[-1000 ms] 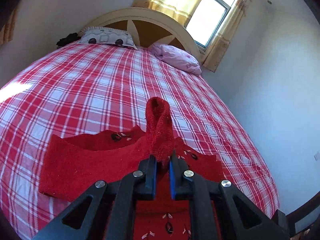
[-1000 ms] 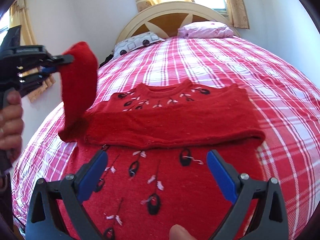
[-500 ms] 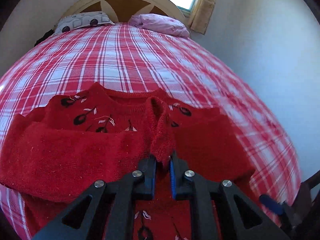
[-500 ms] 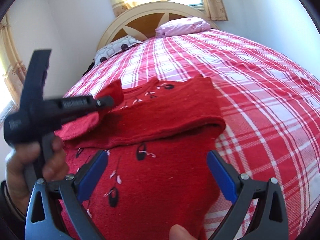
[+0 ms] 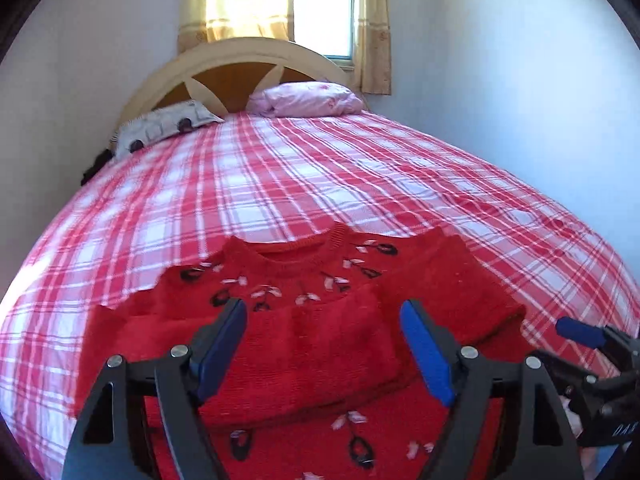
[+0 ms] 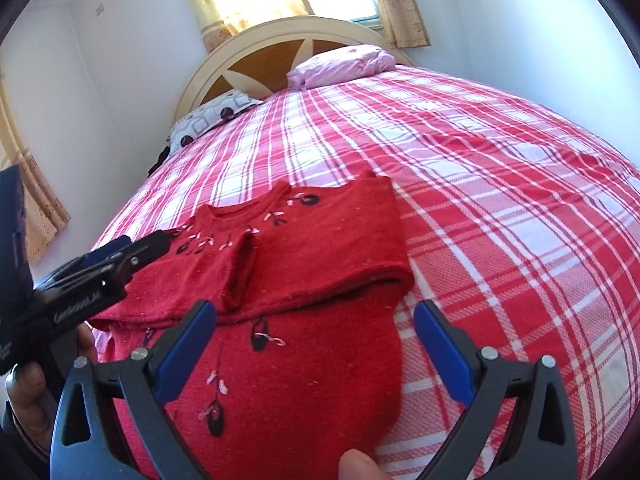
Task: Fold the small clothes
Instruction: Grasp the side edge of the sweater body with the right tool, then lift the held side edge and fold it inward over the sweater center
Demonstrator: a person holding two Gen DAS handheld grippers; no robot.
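Sweater point(image 5: 304, 344) lies flat near the foot edge of the bed point(image 5: 320, 176), both sleeves folded across. Left gripper point(image 5: 324, 344) has just been opening, nothing between its jaws; right gripper point(image 6: 316, 344) wide open, empty.

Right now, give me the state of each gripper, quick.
Left gripper: open, jaws have just been opening; it holds nothing, the red sweater sleeve lies flat below.
Right gripper: open, holding nothing, over the sweater's body.

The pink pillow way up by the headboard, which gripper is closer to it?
Neither clearly. The left gripper and right gripper both hover over the red sweater, far from the pink pillow.
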